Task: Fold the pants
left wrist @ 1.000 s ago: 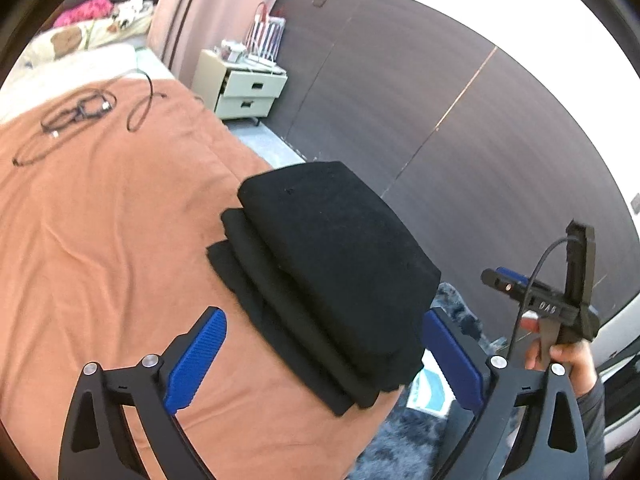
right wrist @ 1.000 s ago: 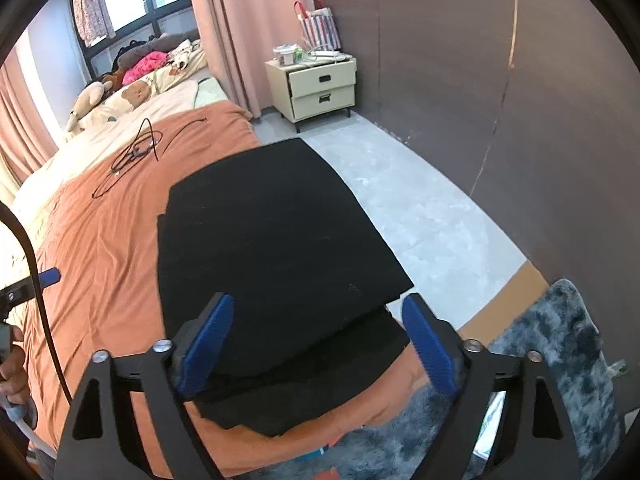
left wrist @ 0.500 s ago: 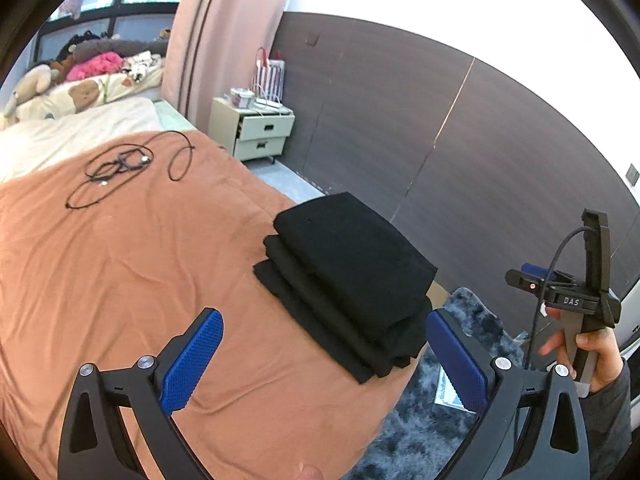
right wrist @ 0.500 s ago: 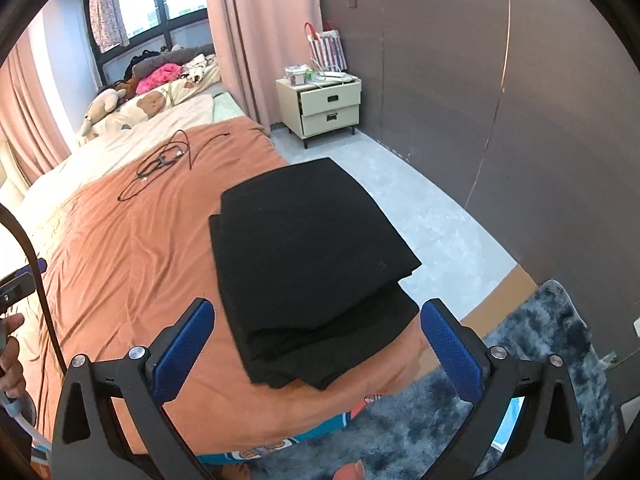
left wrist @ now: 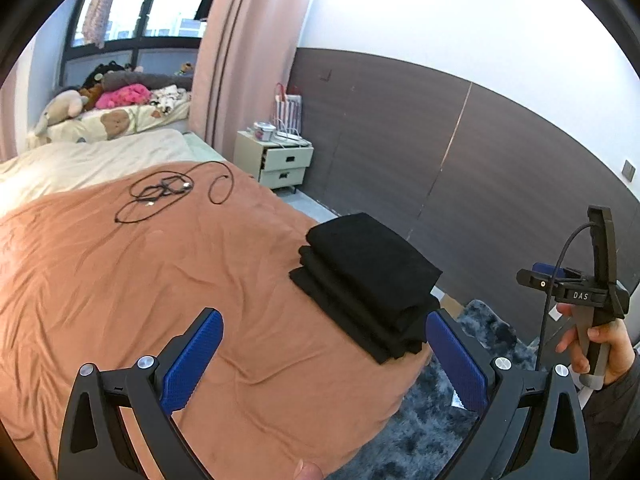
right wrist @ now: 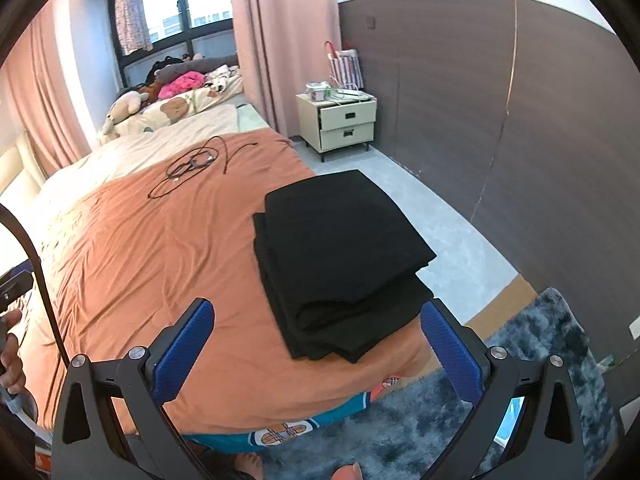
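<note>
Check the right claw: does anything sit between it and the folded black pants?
Nothing visible does. The right claw is open above bare orange blanket, with the folded pants straight ahead. The tangled cables lie well beyond, off to the side.

Folded black pants (left wrist: pixel 368 280) on orange bedspread (left wrist: pixel 140 280), left gripper (left wrist: pixel 320 356) jaws apart, empty.

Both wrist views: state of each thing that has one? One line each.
black pants: folded into a layered stack, lying near the bed's corner, free of both grippers
left gripper: open, nothing between the pads
right gripper: open, empty
nightstand: top drawer slightly out, lower drawer shut
black cables: loosely coiled on the orange blanket
pink curtain: drawn to one side of the window
</note>
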A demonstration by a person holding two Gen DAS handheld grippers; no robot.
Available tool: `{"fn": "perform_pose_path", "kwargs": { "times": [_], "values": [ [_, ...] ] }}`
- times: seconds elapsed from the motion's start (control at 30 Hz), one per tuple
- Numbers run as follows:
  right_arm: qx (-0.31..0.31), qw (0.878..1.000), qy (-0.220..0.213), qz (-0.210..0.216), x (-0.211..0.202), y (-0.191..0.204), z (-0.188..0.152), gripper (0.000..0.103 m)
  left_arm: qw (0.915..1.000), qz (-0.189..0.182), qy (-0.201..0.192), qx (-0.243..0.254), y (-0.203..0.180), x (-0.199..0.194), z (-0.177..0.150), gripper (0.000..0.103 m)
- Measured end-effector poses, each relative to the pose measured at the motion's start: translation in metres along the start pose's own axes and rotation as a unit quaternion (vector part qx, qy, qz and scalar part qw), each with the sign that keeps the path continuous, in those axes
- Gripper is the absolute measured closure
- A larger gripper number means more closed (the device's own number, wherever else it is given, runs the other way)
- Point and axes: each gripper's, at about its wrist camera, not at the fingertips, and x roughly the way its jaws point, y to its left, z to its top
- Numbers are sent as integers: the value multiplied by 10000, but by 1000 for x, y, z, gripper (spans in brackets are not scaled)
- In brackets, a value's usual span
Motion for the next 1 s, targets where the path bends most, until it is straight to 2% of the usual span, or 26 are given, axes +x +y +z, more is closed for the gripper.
{"fn": "perform_pose_path", "kwargs": {
  "times": [0.5,0.73,1.0],
  "values": [
    [-226,9994,-93,239,-41,46,-48,0,9967,586,-561,-91,21,-101,-51,1],
    [-447,9969,-306,566,-68,67,-68,0,9922,928,-786,-270,32,-143,-78,1],
    [-344,9959,-518,659,-86,74,-97,0,9891,1152,-893,-201,38,-189,-105,1]
  ]
}}
